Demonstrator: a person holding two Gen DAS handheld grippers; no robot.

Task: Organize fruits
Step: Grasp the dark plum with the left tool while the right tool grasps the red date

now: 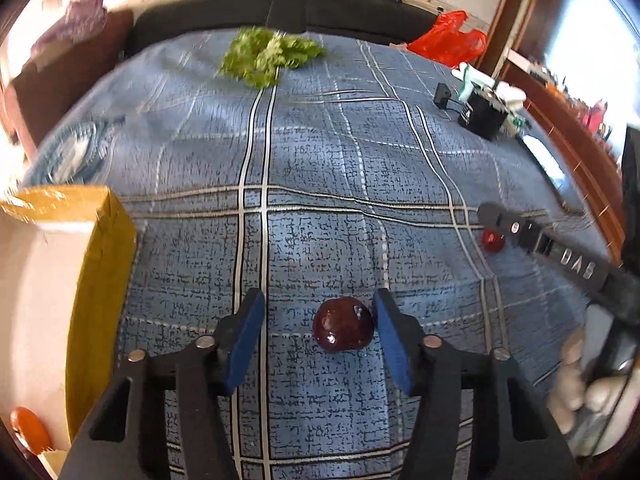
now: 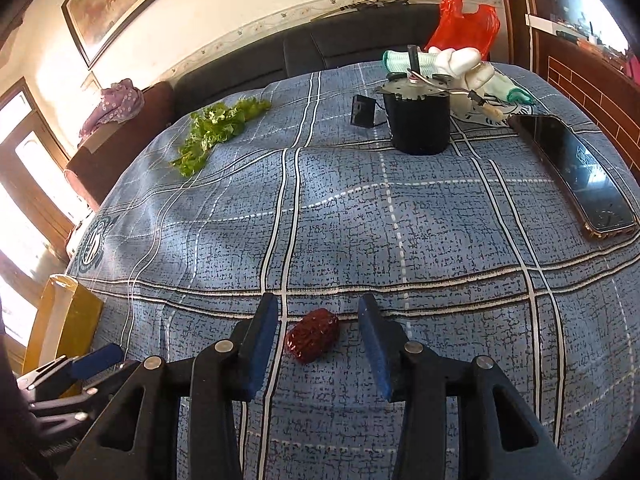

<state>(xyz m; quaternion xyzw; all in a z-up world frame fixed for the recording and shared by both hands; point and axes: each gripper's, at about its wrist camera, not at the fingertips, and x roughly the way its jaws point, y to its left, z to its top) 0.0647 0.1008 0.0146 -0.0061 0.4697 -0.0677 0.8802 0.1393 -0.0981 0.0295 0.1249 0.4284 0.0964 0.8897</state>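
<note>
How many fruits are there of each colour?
dark red round fruit: 1
red wrinkly fruit: 1
orange fruit, in the yellow box: 1
Total: 3

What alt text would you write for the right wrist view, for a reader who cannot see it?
The right gripper is lowered over a wrinkled red date on a blue checked cloth, its blue pads either side, not touching. Farther back lie green leaves, a black cylinder and a phone.
</note>
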